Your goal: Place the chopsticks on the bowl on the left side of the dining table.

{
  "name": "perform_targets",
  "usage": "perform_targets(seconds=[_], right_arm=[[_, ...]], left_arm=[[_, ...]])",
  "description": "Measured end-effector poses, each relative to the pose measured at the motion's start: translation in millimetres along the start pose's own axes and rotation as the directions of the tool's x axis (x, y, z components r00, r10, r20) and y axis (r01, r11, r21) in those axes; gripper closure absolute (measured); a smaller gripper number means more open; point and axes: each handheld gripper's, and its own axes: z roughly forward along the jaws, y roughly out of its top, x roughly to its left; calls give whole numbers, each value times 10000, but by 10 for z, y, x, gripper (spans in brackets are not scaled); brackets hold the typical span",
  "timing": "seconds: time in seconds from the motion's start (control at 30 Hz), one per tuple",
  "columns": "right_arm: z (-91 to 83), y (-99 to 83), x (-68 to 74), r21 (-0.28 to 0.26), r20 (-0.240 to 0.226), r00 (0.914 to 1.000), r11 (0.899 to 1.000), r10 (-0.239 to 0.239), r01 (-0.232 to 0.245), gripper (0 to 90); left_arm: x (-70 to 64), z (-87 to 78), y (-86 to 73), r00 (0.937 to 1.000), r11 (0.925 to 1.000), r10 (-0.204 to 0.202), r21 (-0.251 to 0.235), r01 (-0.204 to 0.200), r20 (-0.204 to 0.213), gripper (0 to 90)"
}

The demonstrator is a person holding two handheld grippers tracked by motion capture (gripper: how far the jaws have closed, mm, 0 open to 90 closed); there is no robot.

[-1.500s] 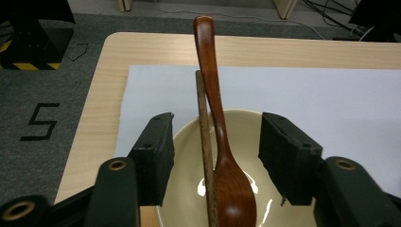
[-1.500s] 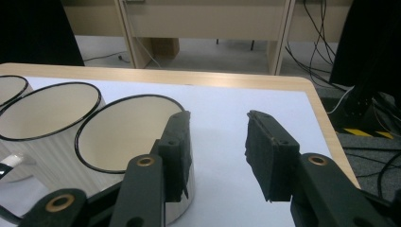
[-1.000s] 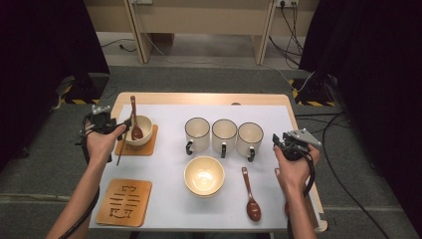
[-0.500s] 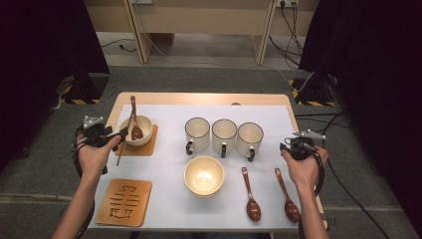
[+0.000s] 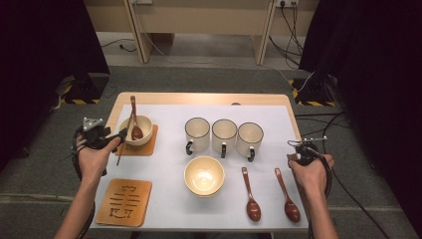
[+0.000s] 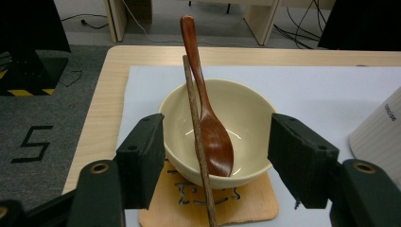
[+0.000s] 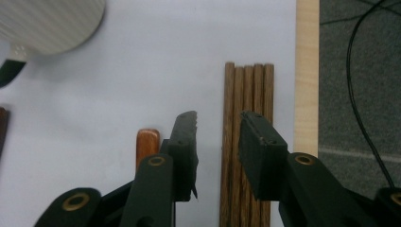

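On the white-covered table (image 5: 164,199), the left gripper (image 6: 215,156) now gapes open, one chopstick (image 6: 196,137) left leaning on the bowl (image 6: 250,111), while the right gripper (image 7: 217,127), lowered with jaws parted, straddles the chopstick bundle (image 7: 248,94), likely fetching its mate.

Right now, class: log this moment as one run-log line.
left gripper: open, facing bowl holding spoon and chopstick | right gripper: open over chopstick bundle | mat: bare
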Motion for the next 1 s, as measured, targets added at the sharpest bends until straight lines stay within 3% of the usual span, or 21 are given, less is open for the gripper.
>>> perform_targets(seconds=[0.3, 1.0], right_arm=[[120, -107, -97, 1358, -188, 9997, 9907, 155, -128, 723], [173, -102, -55, 1755, -297, 9994, 9844, 155, -101, 742]], left_arm=[[-14, 3, -11, 10000, 10000, 40, 52, -40, 33, 362], [-40, 1, -9, 9999, 10000, 72, 25, -72, 99, 364]])
